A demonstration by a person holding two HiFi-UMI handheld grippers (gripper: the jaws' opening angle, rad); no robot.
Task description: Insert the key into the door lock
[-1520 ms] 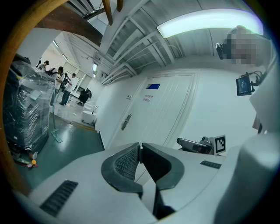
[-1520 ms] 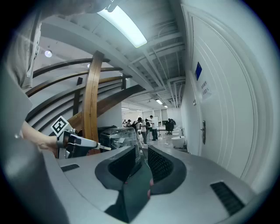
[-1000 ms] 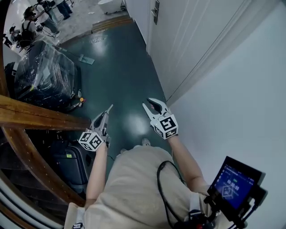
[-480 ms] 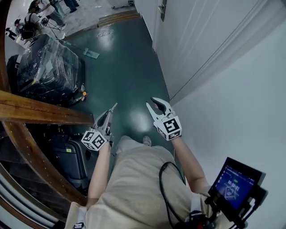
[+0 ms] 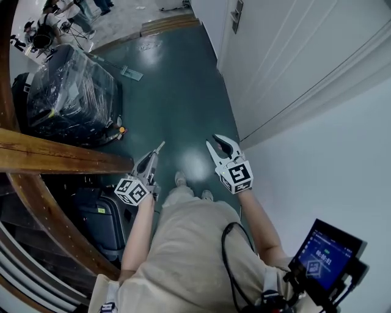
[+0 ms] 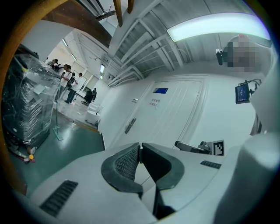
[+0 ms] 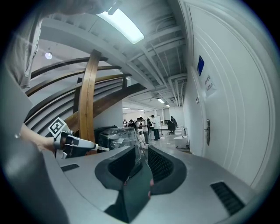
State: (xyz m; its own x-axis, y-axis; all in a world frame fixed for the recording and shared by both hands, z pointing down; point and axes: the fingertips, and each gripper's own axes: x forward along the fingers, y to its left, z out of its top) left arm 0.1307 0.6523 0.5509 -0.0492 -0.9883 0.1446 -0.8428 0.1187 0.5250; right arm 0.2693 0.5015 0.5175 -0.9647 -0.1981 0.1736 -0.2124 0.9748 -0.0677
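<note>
Key [image 5: 160,147] pinched edge-on in my left gripper [image 5: 153,155].
My right gripper [image 5: 219,145] stands apart and empty; the lock [image 5: 236,15] is well ahead on the door [image 5: 275,49].

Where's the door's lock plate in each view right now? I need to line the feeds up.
Head view: lock plate at the top edge, right of centre, on the white door.
Left gripper view: lock plate left of centre, above the jaws.
Right gripper view: lock plate right of centre.
Shared landmark: the plastic-wrapped luggage.
</note>
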